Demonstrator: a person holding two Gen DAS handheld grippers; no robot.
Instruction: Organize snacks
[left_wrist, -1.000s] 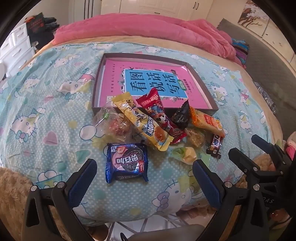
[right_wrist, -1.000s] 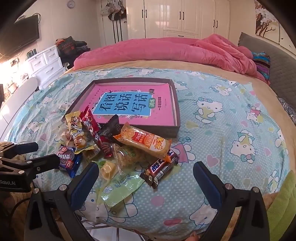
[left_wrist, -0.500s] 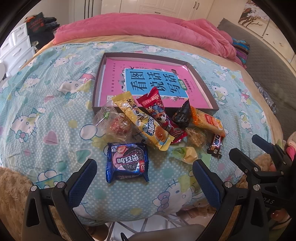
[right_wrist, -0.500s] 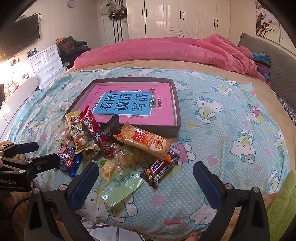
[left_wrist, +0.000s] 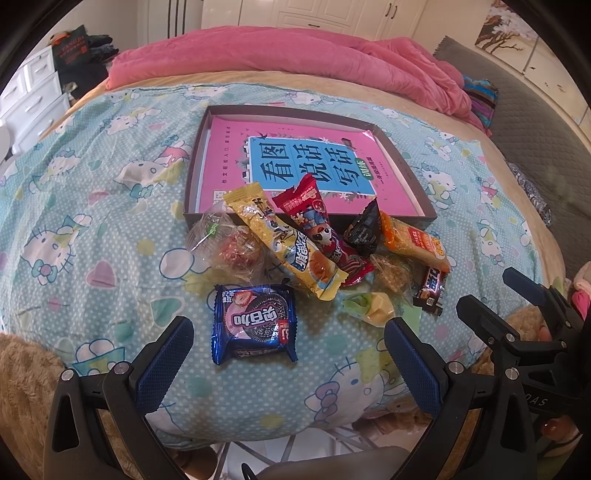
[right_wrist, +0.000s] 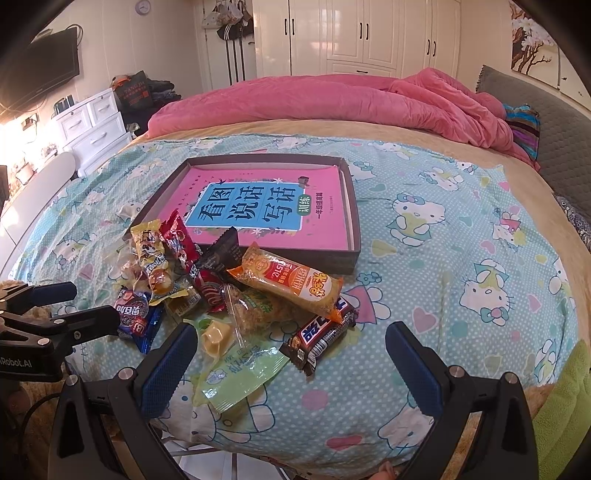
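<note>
A bed (right_wrist: 461, 229) covered by a pale blue cartoon-cat sheet fills both views, with a pink duvet (right_wrist: 332, 99) heaped at its far end. On the sheet lies a shallow dark tray (left_wrist: 406, 173) holding a pink book (left_wrist: 303, 162) with a blue title panel. The snacks sit in a loose heap on the sheet just in front of the tray's near wall, some leaning on that wall: an orange packet (right_wrist: 291, 280), a long yellow packet (left_wrist: 288, 243) and a red packet (left_wrist: 317, 225) overlapping it, a clear bag of reddish sweets (left_wrist: 232, 247), a pale green wrapper (right_wrist: 240, 373), a blue cookie pack (left_wrist: 255, 325) nearest the left hand-held gripper (left_wrist: 288, 354), a dark chocolate bar (right_wrist: 321, 336), a small black pouch (left_wrist: 364, 229) and a small yellow sweet (right_wrist: 216, 336). The left hand-held gripper has its fingers spread wide above the sheet, empty, apart from the cookie pack. The right hand-held gripper (right_wrist: 291, 354) is likewise spread wide and empty, near the green wrapper and chocolate bar.
</note>
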